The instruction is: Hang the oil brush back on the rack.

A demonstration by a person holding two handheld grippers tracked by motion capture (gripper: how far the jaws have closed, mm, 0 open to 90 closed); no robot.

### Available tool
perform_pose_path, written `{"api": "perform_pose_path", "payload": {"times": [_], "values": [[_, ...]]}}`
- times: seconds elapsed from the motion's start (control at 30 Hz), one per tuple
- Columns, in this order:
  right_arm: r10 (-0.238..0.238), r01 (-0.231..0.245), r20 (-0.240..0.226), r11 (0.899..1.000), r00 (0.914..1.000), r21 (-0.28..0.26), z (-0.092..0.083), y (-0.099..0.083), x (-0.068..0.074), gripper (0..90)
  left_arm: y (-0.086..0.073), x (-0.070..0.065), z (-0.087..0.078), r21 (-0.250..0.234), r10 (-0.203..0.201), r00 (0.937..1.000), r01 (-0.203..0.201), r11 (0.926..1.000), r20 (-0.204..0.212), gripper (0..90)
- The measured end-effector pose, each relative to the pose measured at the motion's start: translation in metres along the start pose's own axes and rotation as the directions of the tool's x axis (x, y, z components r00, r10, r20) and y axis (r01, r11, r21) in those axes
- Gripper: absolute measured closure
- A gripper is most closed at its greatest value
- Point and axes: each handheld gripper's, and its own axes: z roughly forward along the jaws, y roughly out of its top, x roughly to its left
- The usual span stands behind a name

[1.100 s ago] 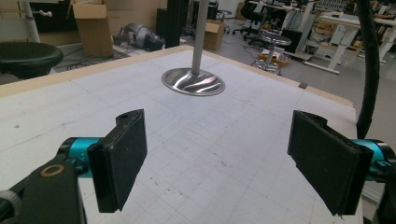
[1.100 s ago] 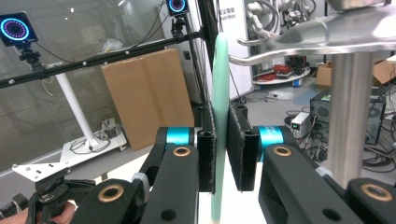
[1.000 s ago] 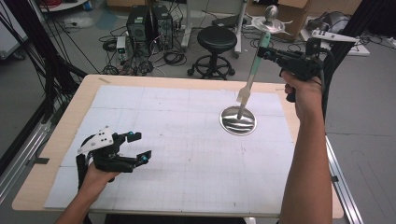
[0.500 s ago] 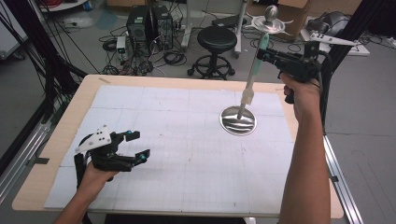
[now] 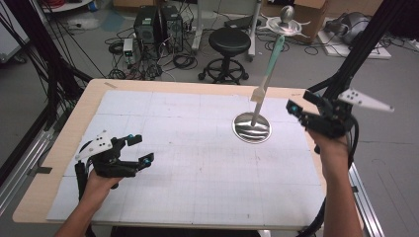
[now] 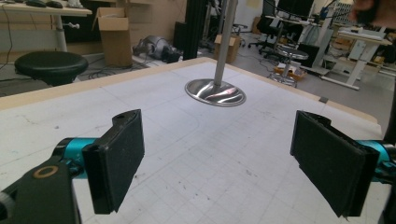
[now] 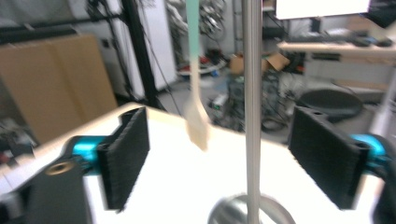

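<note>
On the far right part of the table (image 5: 59,148), a round metal stand (image 5: 252,127) carries an upright rod, and a spatula (image 5: 267,74) with a pale green handle and cream blade hangs there, blade down, well above the base, nothing lying in the dished base itself. My right gripper (image 5: 296,112) sits just right of the stand, its jaws just having been opening and now spread wide with nothing pinched; in its own view the rod and the spatula (image 7: 196,107) show beyond the pads. My left gripper (image 5: 141,150) rests near the table's left front, jaws spread and empty, well apart from the stand (image 6: 215,91).
</note>
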Motion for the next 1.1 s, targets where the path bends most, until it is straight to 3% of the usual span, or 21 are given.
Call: {"api": "perform_pose_path", "payload": {"times": [0.13,0.3,0.43,0.5,0.77,1.1], "values": [[-0.050,0.048,0.033,0.998,0.9982,0.044,-0.017,-0.041,0.021,17.6,-0.005,0.001,-0.003,-0.012,-0.010,0.9999,0.010,0.9999,-0.006,18.2],[-0.028,0.026,0.032,0.997,0.9991,0.074,-0.034,-0.090,0.040,17.6,-0.007,-0.001,-0.007,-0.021,-0.004,0.9999,0.004,0.9998,-0.014,18.2],[-0.063,0.053,0.062,0.989,0.9961,0.138,-0.042,-0.123,0.056,17.7,-0.012,-0.002,-0.011,-0.027,-0.015,0.9996,0.014,0.9995,-0.023,18.6],[-0.050,0.041,0.063,0.990,0.9967,0.134,-0.044,-0.133,0.061,17.7,-0.014,-0.002,-0.012,-0.028,-0.017,0.9994,0.016,0.9995,-0.030,18.7],[-0.045,0.037,0.058,0.990,0.9973,0.137,-0.050,-0.145,0.070,17.7,-0.020,-0.007,-0.014,-0.023,-0.003,0.9997,0.003,0.9997,-0.024,19.1],[-0.040,0.031,0.066,0.989,0.9970,0.142,-0.053,-0.147,0.070,17.7,-0.021,-0.010,-0.015,-0.021,-0.009,0.9997,0.009,0.9997,-0.021,19.4]]}}
